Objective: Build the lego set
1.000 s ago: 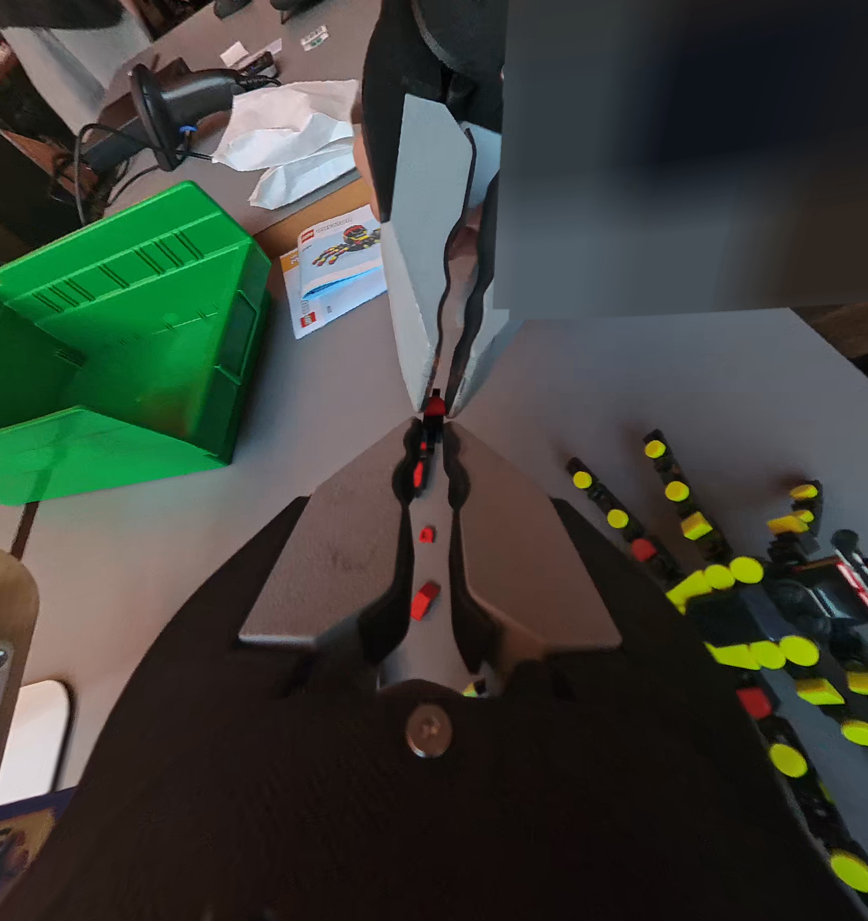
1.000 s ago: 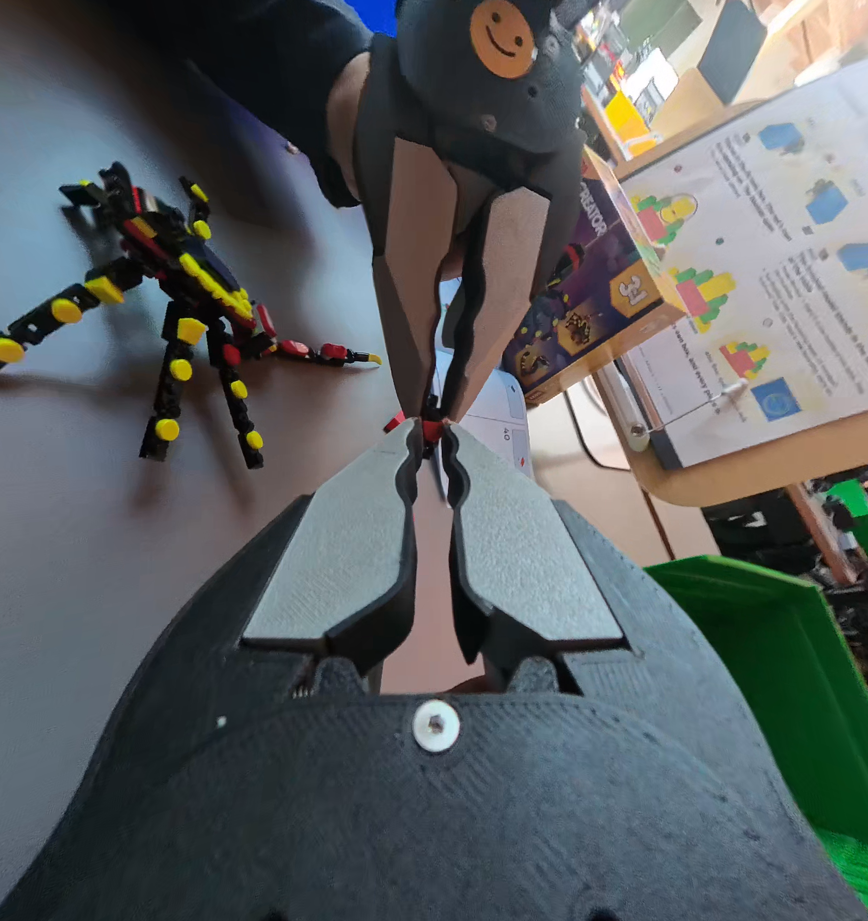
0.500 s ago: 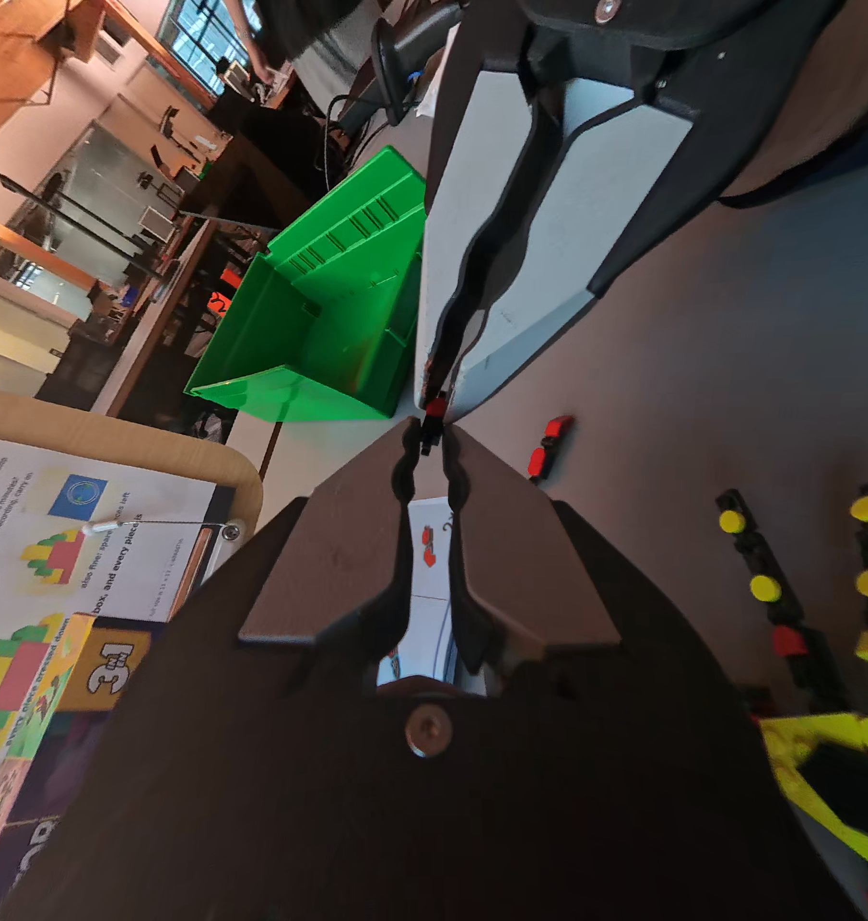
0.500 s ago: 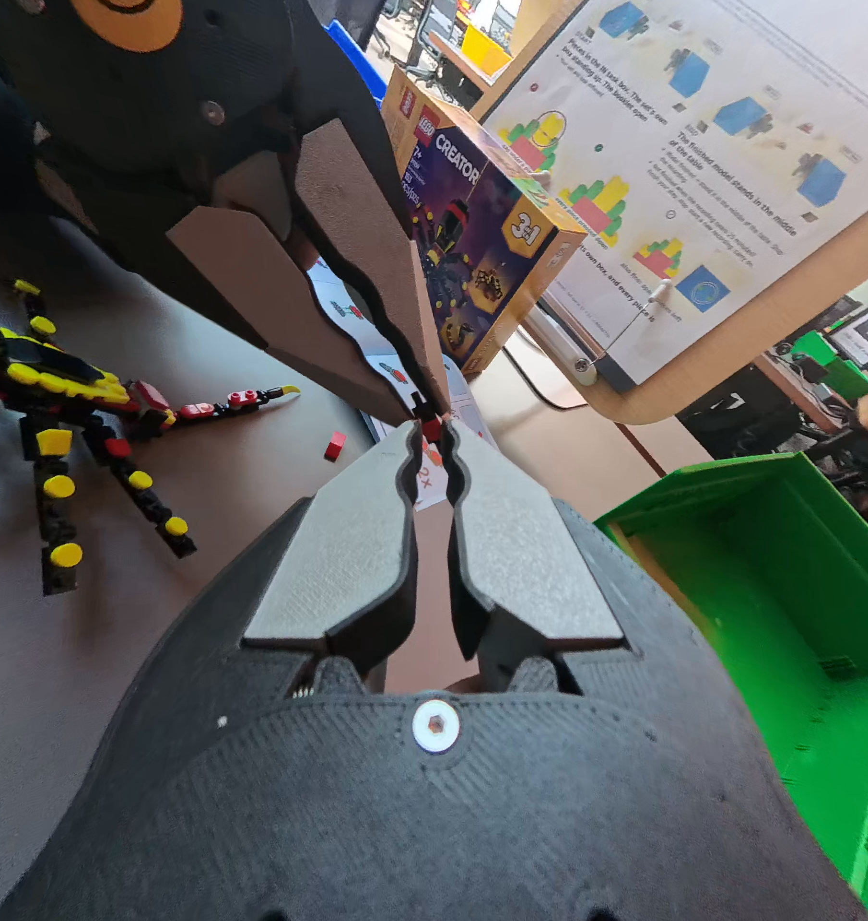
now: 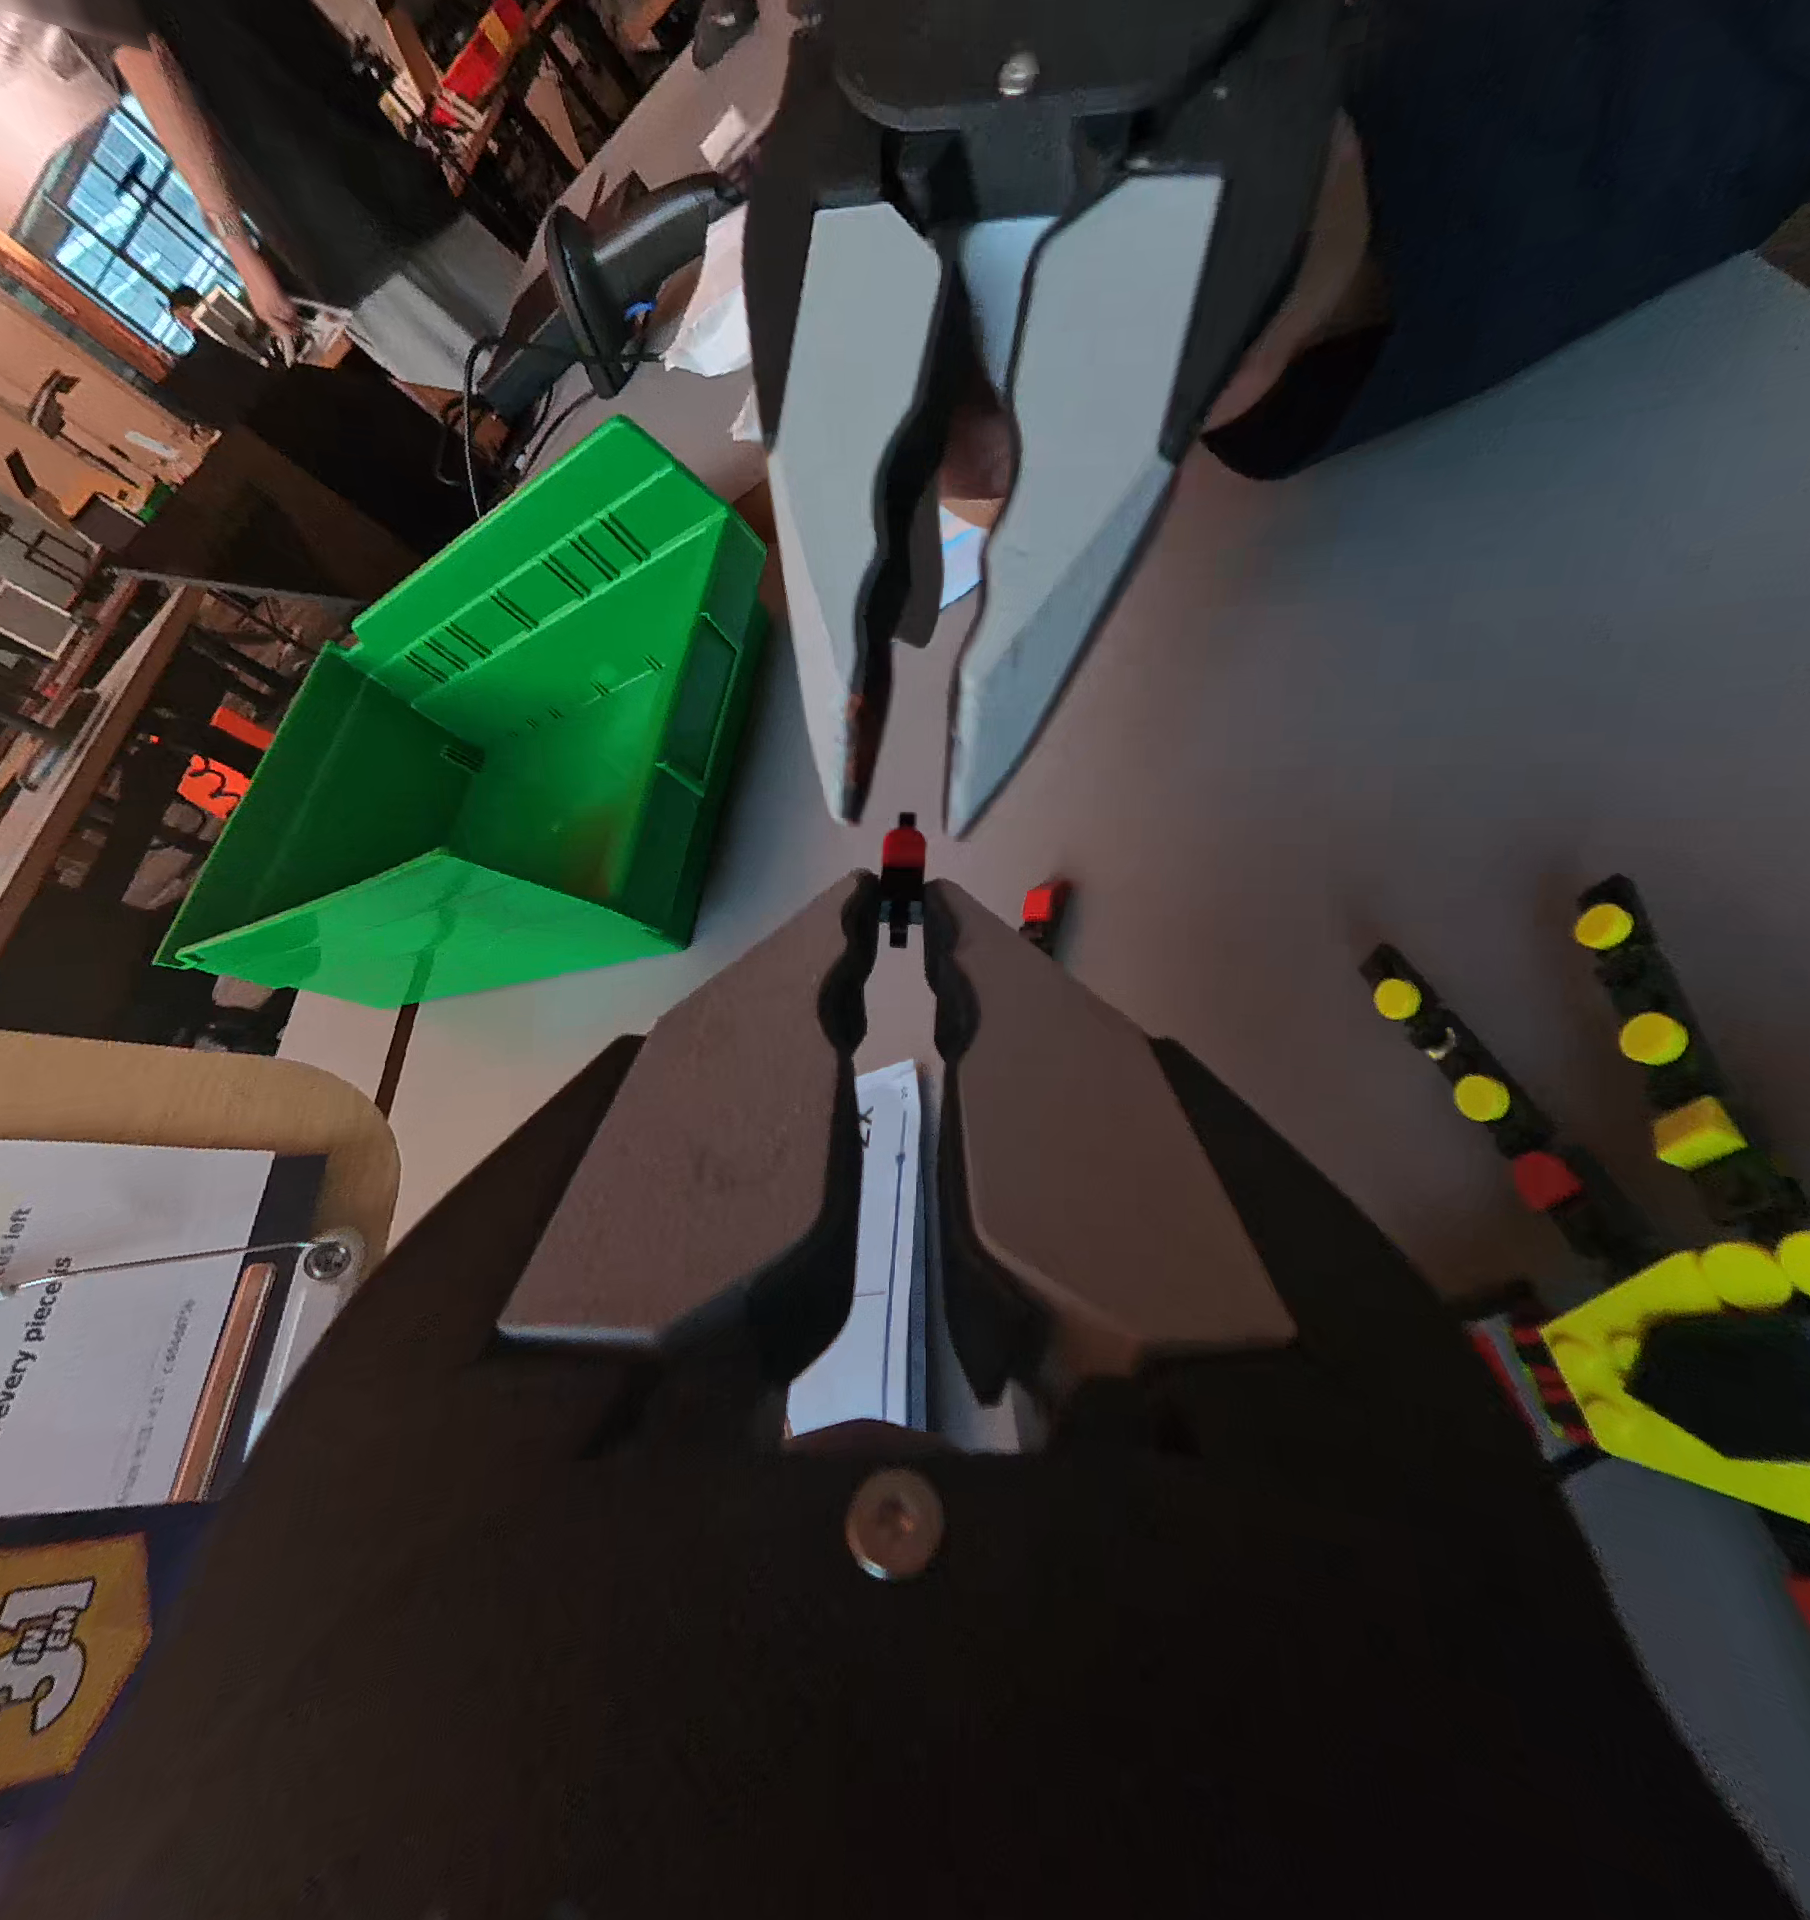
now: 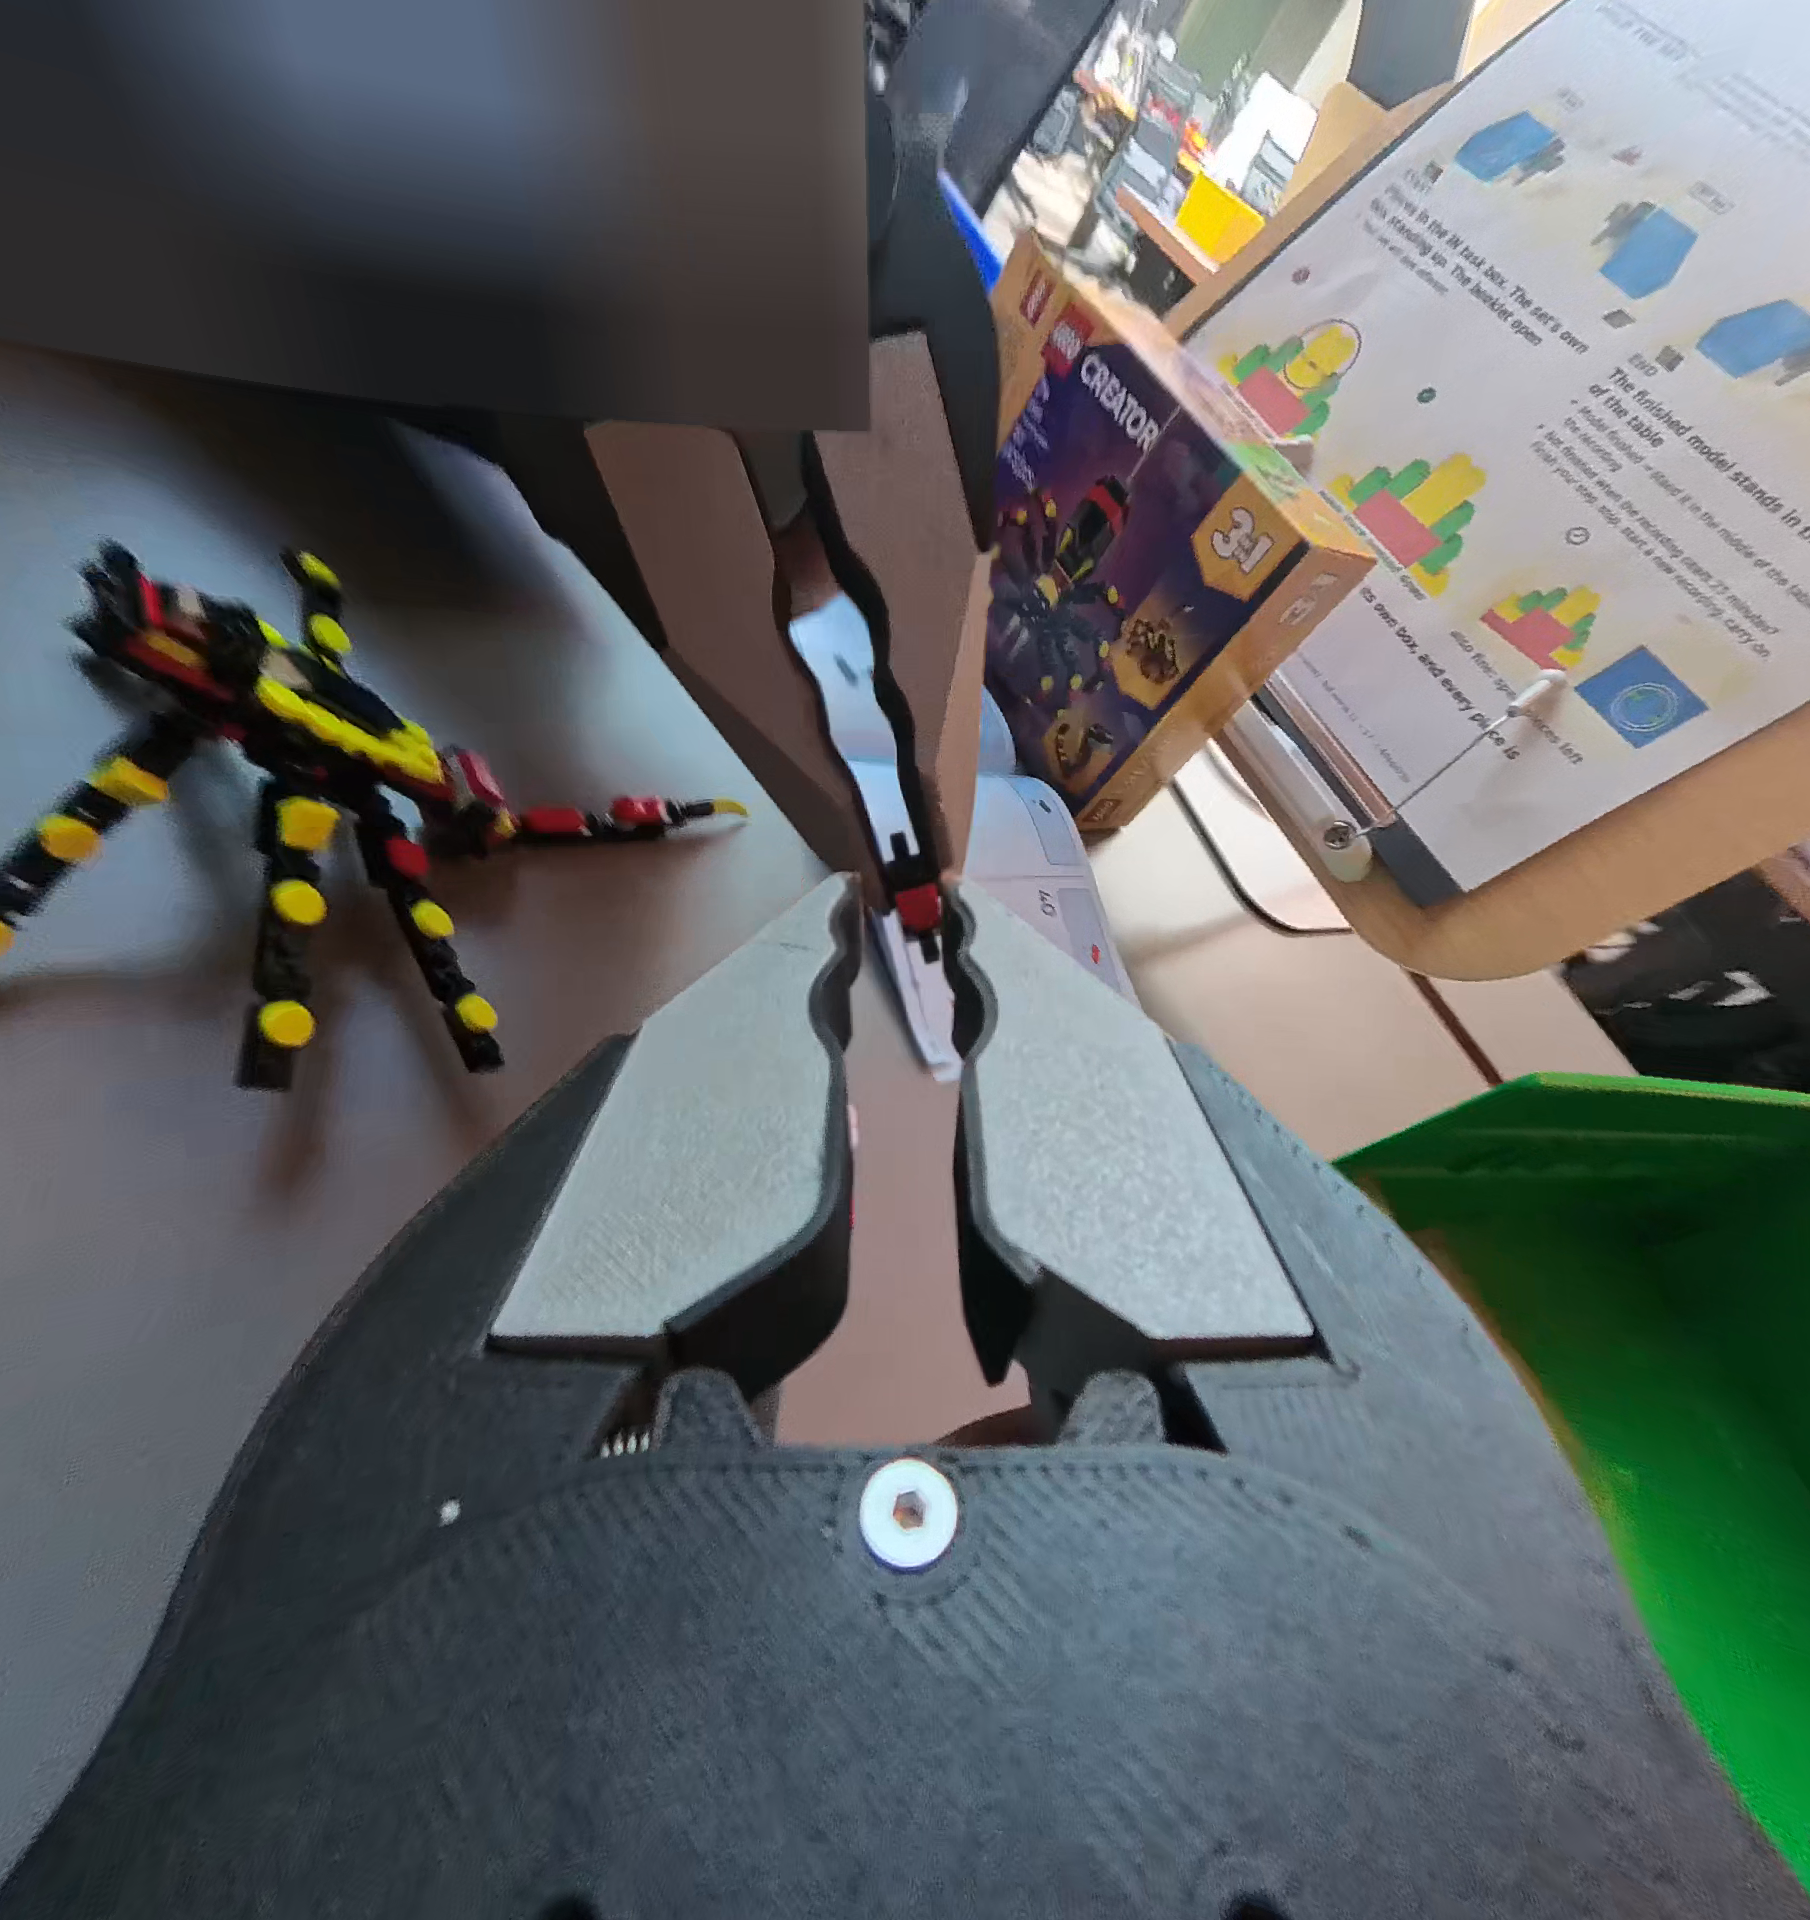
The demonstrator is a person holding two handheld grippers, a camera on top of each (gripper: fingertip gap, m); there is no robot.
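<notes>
Between the two grippers, left gripper point(image 5: 896, 902) pinches the small red-and-black brick piece point(image 5: 901, 873); right gripper point(image 6: 906, 902) has narrow open jaws. Black-and-yellow brick spider point(image 6: 257, 748) on the desk point(image 6: 101, 1195) looks nearly finished; this piece remains.

The spider model point(image 6: 267, 748) stands on the table point(image 6: 153, 1195), left of the set box point(image 6: 1140, 582). The instruction booklet point(image 6: 1057, 831) lies before the box; the bin point(image 6: 1659, 1351) sits right.
</notes>
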